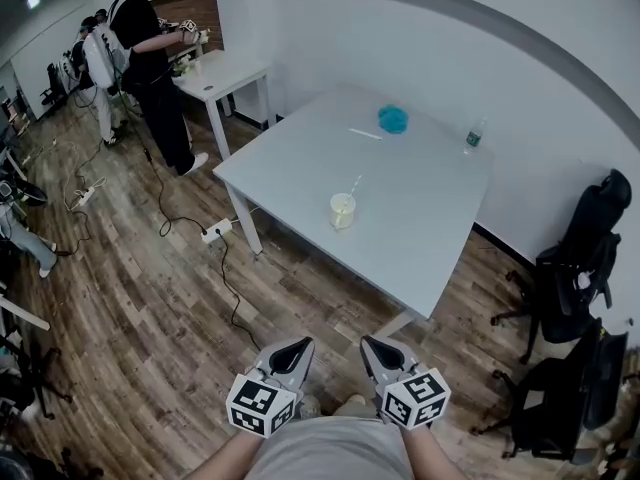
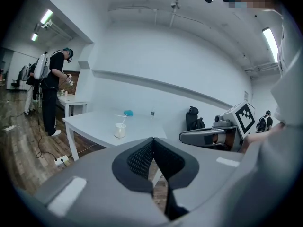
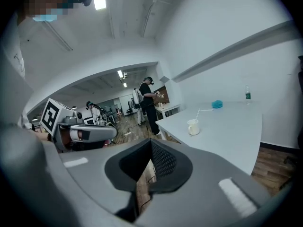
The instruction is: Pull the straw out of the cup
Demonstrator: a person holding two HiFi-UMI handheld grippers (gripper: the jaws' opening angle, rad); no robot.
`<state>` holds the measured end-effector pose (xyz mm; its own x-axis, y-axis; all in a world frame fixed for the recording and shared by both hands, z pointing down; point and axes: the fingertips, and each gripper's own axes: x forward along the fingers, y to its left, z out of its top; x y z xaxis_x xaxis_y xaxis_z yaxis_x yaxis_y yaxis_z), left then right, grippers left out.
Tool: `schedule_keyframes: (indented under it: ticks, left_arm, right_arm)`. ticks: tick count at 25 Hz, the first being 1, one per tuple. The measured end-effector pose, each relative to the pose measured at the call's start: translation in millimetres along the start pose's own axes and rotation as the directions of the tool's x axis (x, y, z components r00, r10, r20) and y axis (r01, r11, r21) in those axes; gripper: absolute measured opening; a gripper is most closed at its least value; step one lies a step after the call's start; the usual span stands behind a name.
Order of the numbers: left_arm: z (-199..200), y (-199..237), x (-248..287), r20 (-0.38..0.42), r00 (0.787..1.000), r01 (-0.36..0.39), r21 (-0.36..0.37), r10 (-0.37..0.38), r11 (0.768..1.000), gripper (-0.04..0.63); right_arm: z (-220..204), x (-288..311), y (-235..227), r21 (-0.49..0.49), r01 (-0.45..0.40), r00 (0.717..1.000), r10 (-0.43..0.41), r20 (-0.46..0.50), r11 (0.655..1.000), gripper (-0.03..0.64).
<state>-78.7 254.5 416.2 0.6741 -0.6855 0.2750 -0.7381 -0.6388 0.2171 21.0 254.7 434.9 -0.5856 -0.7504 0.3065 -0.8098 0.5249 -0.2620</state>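
White table (image 1: 420, 228) — cup (image 1: 342, 210) w/ straw (image 1: 356, 184), blue obj (image 1: 392, 119), bottle (image 1: 474, 136) nr far edge

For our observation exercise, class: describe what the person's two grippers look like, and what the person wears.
Both the left gripper and right gripper have grey bodies, black dimpled pads and a white cube with black square markers. The person wears a grey top.

A wood-plank floor (image 1: 130, 298) surrounds the pale counter (image 1: 420, 218); white walls (image 1: 430, 38) rise behind it, and black chairs (image 1: 580, 268) stand beside it.
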Motion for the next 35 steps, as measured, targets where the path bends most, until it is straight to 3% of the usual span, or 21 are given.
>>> schedule_keyframes:
  ticks: [13,35]
  left_arm:
    - [3.2,27.6,18.4,-0.006,1.0,0.023,-0.016,-0.023,1.0,0.018]
    - [81.4,133.1,161.1,0.043,0.998,-0.036,-0.065,0.039,0.997,0.018]
  right_arm:
    - [4.9,26.5,-16.9,0.011,0.017,1.0,-0.017,-0.011,1.0,0.006]
    - [103.6,161.3,-153.2,-0.014,-0.033,0.999,0.033,-0.01,0.999,0.006]
